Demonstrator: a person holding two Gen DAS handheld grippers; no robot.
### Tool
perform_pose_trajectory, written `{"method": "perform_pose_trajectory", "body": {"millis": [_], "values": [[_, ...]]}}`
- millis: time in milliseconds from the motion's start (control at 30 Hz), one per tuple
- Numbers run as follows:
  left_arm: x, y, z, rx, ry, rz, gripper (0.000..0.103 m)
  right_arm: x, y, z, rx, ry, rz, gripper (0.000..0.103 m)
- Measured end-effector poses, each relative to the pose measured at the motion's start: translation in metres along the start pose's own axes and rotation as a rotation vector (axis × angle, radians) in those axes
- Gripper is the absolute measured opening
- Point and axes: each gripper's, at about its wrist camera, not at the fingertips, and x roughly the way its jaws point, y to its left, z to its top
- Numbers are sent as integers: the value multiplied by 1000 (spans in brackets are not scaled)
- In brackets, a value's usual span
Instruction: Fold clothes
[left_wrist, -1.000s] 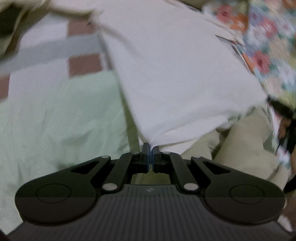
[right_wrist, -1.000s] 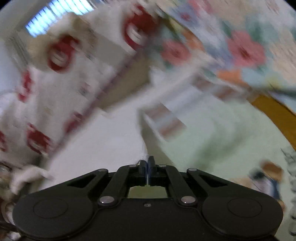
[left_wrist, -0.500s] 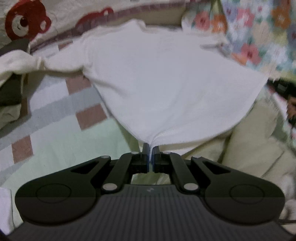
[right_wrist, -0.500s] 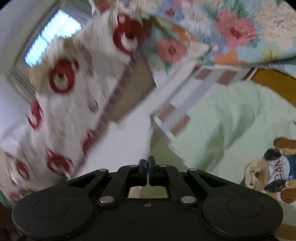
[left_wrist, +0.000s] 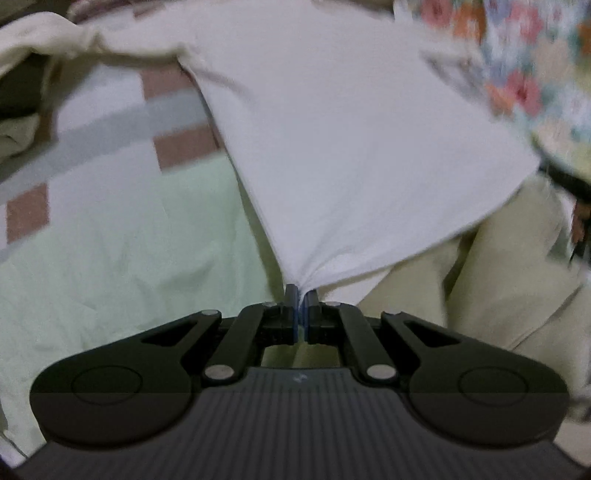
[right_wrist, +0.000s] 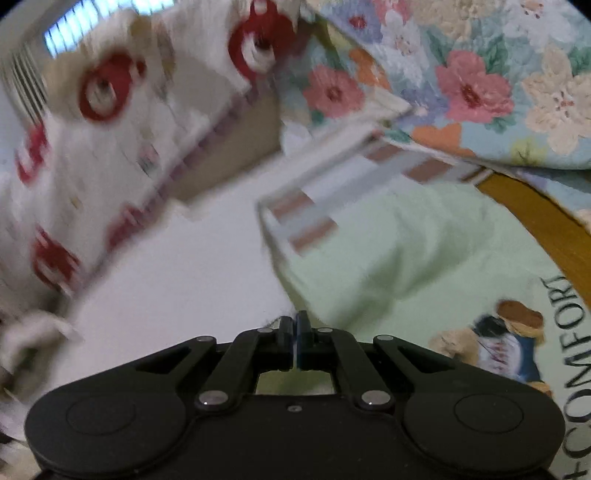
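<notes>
Left tool (left_wrist: 300, 293) clamped on corner of white T-shirt (left_wrist: 351, 140), fabric pulled taut and fanning toward upper centre of frame; sleeve trails toward upper left. Right tool (right_wrist: 294, 320) closed, white T-shirt (right_wrist: 177, 273) edge pinched at tips, cloth spreading lower left. Pale green bedspread (left_wrist: 122, 243) with brown-and-grey check border fills left of left view, beige cloth (left_wrist: 509, 273) lower right. Floral quilt (right_wrist: 472, 81) upper right, red-bear blanket (right_wrist: 96, 110) upper left, blurred.
</notes>
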Motion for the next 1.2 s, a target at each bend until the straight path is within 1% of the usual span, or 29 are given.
{"method": "perform_pose_trajectory", "body": {"millis": [33, 67, 167, 233, 267, 300, 333, 367, 400, 433, 467, 533, 567, 600, 633, 667, 700, 733, 767, 800, 833, 867, 933, 967, 1033, 1100, 1133, 1200], "values": [[9, -4, -2, 25, 27, 19, 2, 5, -2, -4, 0, 9, -11, 1], [15, -9, -2, 56, 38, 39, 2, 8, -4, -6, 8, 9, -20, 1], [9, -16, 0, 82, 20, 41, 3, 14, -4, -10, -9, 34, -68, 1], [5, -21, 2, 100, 8, 42, 4, 13, 8, -13, -103, 88, -170, 3], [3, -23, 3, 108, 2, 43, 4, 5, 19, -16, -181, 90, -233, 9], [1, -26, 4, 117, -4, 43, 6, -4, 31, -19, -264, 87, -298, 13], [-1, -28, 5, 125, -10, 44, 10, -14, 40, -24, -320, 71, -319, 13], [-3, -30, 6, 134, -16, 44, 12, -25, 49, -29, -372, 53, -332, 13], [-6, -30, 7, 130, -28, 40, 16, -31, 55, -31, -389, 30, -336, 19], [-10, -30, 8, 127, -40, 35, 19, -37, 60, -33, -399, 7, -339, 20], [-12, -26, 11, 115, -53, 42, 19, -43, 66, -35, -410, -16, -341, 20], [-18, -18, 18, 90, -79, 57, 20, -44, 80, -25, -403, -25, -275, 20], [-24, -13, 22, 69, -111, 54, 21, -41, 94, -16, -426, -27, -222, 21], [-30, -8, 27, 48, -144, 52, 23, -37, 108, -8, -453, -30, -166, 24], [-38, -4, 31, 31, -194, 55, 28, -34, 122, 1, -479, -33, -110, 26], [-47, 1, 35, 14, -246, 59, 31, -31, 136, 10, -506, -36, -54, 31], [-53, 4, 37, 13, -278, 89, 35, -28, 154, 20, -553, -34, 17, 36], [-58, 7, 39, 12, -310, 120, 40, -24, 173, 30, -603, -30, 91, 37], [-64, 10, 40, 11, -342, 151, 41, -21, 194, 41, -644, -22, 171, 40], [-70, 13, 42, 10, -375, 182, 41, -16, 213, 51, -671, -6, 233, 41], [-75, 16, 43, 10, -407, 213, 41, -11, 230, 61, -690, 17, 278, 40], [-74, 20, 49, 29, -406, 248, 41, -5, 249, 72, -703, 46, 315, 40], [-72, 29, 60, 68, -402, 319, 41, 12, 291, 100, -709, 135, 397, 40], [-72, 33, 65, 87, -400, 354, 41, 23, 312, 113, -700, 190, 420, 40], [-70, 50, 85, 91, -402, 408, 42, 45, 353, 139, -679, 302, 459, 40], [-75, 72, 107, 33, -400, 424, 42, 66, 390, 164, -673, 386, 443, 40], [-79, 87, 118, -19, -404, 421, 42, 77, 409, 176, -670, 427, 432, 41], [-89, 116, 138, -114, -421, 418, 42, 95, 440, 199, -619, 487, 417, 41]]}}
